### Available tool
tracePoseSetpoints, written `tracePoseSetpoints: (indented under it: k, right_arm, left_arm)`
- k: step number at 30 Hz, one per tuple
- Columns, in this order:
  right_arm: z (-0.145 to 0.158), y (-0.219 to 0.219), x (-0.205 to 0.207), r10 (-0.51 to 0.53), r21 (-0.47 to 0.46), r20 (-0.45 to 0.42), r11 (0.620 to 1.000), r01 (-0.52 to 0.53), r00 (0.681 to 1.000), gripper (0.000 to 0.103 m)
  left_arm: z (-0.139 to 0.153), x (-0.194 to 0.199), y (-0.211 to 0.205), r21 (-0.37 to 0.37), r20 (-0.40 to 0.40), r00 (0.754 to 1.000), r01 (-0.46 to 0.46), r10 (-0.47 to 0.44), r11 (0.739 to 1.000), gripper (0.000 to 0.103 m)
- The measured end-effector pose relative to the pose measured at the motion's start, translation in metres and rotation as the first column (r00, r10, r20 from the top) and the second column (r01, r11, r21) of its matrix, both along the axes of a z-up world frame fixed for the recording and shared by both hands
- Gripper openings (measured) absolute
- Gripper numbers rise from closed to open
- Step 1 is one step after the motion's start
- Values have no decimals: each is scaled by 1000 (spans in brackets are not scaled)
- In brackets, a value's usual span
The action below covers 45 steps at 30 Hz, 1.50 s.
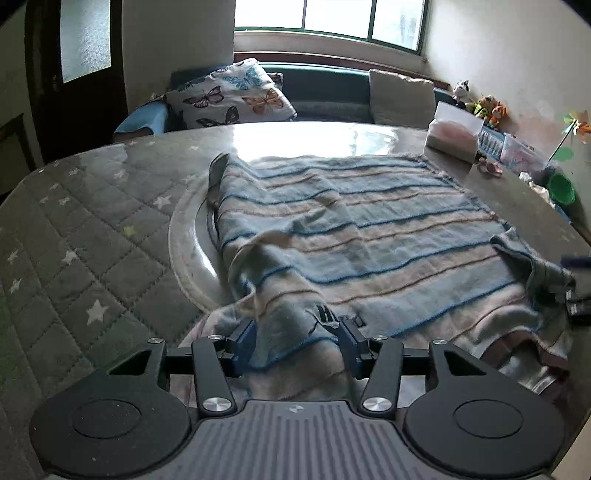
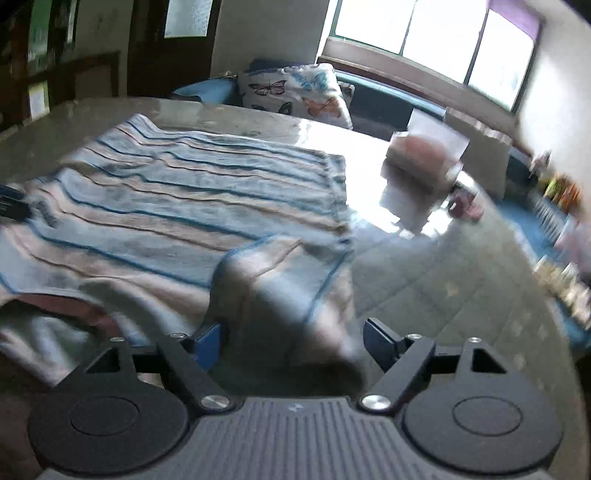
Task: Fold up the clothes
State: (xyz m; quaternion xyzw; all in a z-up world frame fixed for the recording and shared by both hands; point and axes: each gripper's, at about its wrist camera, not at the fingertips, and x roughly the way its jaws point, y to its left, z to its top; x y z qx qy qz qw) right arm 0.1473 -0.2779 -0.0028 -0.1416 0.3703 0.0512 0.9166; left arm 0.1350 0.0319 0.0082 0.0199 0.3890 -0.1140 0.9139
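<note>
Here, lying spread over the middle of the table (image 1: 92, 229): a striped sweater (image 1: 369, 236) in pale blue, pink and white, its stripes running across from left to right, its long axis running from the near edge toward the window (image 1: 332, 18). Partly covering a round tray (image 1: 188, 243) at its left side. Draping with one dark-edged fold standing up at the far left corner.

Showing between the blue fingers (image 1: 243, 343) of the left gripper (image 1: 297, 345): a raised bunch of the near hem, the jaws standing fairly wide with the cloth passing through; whether actually pinching it, cannot tell. Showing between the fingers of the right gripper (image 2: 291, 341): another lifted hump of the same sweater, heavily blurred, jaws wide apart, grip likewise unclear.

Covering the table: a grey quilted cloth with white stars under a glossy clear sheet, glaring under the daylight. Sitting at the far right: a tissue box (image 1: 454, 133) and a green bowl (image 1: 561, 188). Resting beyond on a dark bench: a butterfly cushion (image 1: 229, 96), with stuffed toys (image 1: 487, 107) against the wall.
</note>
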Motion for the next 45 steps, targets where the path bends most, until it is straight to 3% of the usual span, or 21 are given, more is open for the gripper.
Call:
tracePoseSetpoints:
  k: [4, 8, 12, 18, 20, 22, 26, 30, 33, 38, 45]
  right_arm:
    - [10, -32, 12, -155, -14, 64, 988, 157, 986, 82]
    - [25, -81, 10, -343, 18, 92, 939, 343, 935, 82]
    - [31, -95, 5, -375, 37, 84, 927, 373, 923, 82]
    - [29, -70, 22, -219, 114, 49, 971, 212, 975, 79]
    - [25, -60, 34, -164, 146, 22, 976, 159, 986, 73]
    - [18, -51, 46, -124, 168, -8, 978, 124, 992, 56]
    - [0, -52, 69, -110, 208, -90, 970, 127, 990, 44]
    - [2, -58, 78, -125, 195, -100, 970, 143, 987, 43]
    - [11, -58, 87, -116, 182, -93, 974, 132, 989, 44]
    - [17, -51, 118, -79, 193, -89, 977, 95, 993, 44]
    - [23, -40, 167, -26, 207, -83, 977, 42, 996, 49]
  left_arm:
    - [-3, -2, 7, -1, -6, 1000, -14, 14, 1000, 53]
    - [-2, -2, 11, -1, -5, 1000, -26, 26, 1000, 53]
    - [5, 3, 12, 1, 8, 999, -39, 39, 999, 53]
    - [15, 26, 13, 18, 24, 996, -88, 88, 996, 52]
    - [16, 37, 14, 26, 21, 994, -104, 103, 994, 51]
    - [17, 49, 17, 31, 19, 993, -118, 117, 993, 51]
    - [17, 77, 22, 25, 4, 990, -142, 142, 990, 39]
    - [13, 112, 31, 12, -3, 983, -184, 184, 983, 24]
    - [11, 139, 37, -5, -2, 974, -229, 229, 974, 19]
    - [5, 180, 40, -35, -20, 959, -284, 284, 958, 19]
    - [-8, 206, 29, -46, -38, 961, -277, 275, 960, 20]
